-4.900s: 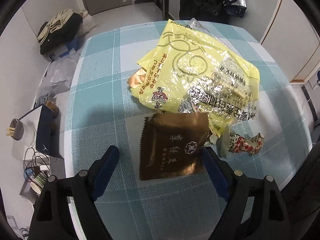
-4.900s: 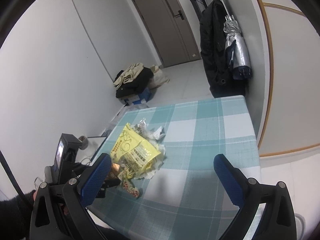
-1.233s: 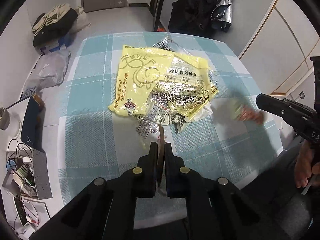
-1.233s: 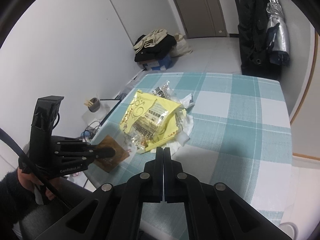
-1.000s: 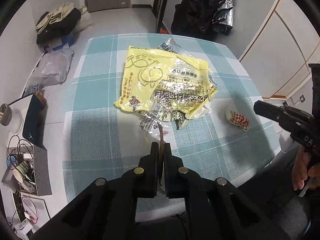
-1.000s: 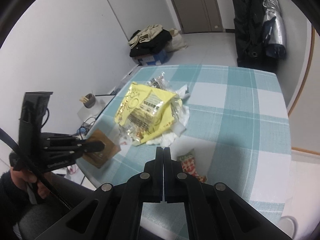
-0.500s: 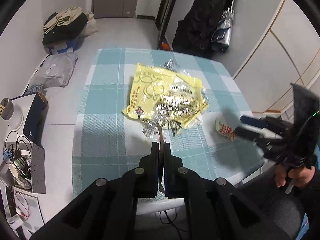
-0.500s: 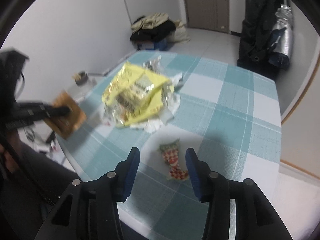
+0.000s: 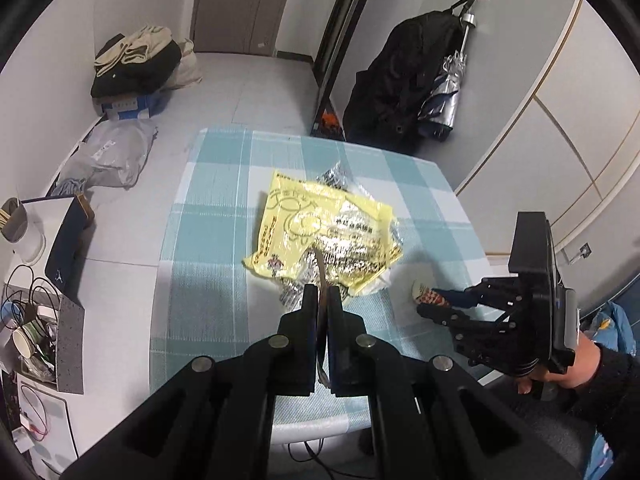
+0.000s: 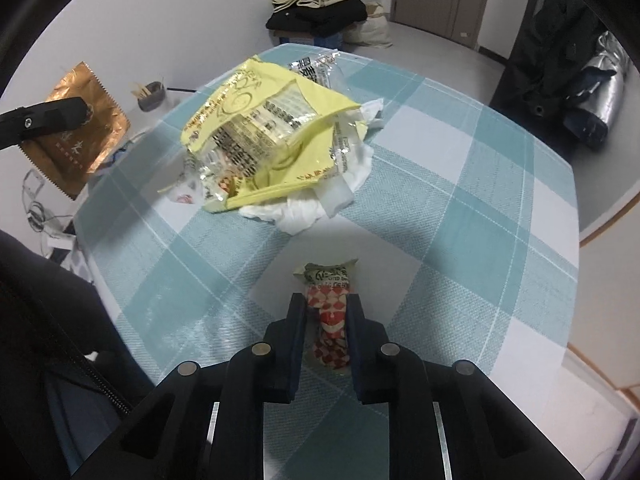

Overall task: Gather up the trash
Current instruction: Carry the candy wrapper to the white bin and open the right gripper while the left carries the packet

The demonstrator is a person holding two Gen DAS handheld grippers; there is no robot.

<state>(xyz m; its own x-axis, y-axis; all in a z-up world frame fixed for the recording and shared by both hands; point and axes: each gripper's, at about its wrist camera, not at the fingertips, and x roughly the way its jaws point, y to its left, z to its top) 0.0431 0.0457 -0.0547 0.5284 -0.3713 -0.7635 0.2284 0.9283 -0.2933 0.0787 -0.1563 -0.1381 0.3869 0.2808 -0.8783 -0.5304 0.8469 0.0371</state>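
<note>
Left wrist view: the left gripper (image 9: 323, 300) is clamped on a flat brown foil wrapper (image 9: 320, 268), edge-on above the teal checked tablecloth (image 9: 208, 240)

Right wrist view: the right gripper (image 10: 325, 316), jaws just closing, straddles a red-and-white chequered wrapper (image 10: 330, 308) on the cloth, near the crumpled yellow plastic bag (image 10: 264, 128); contact unclear

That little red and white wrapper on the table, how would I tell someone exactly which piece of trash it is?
Start at the table with the teal checked cloth and find the big yellow bag lying on crumpled white tissue. Nearer the table's edge, apart from that heap, lies the small wrapper, between the right gripper's fingers. It alone has a red and white pattern.
</note>
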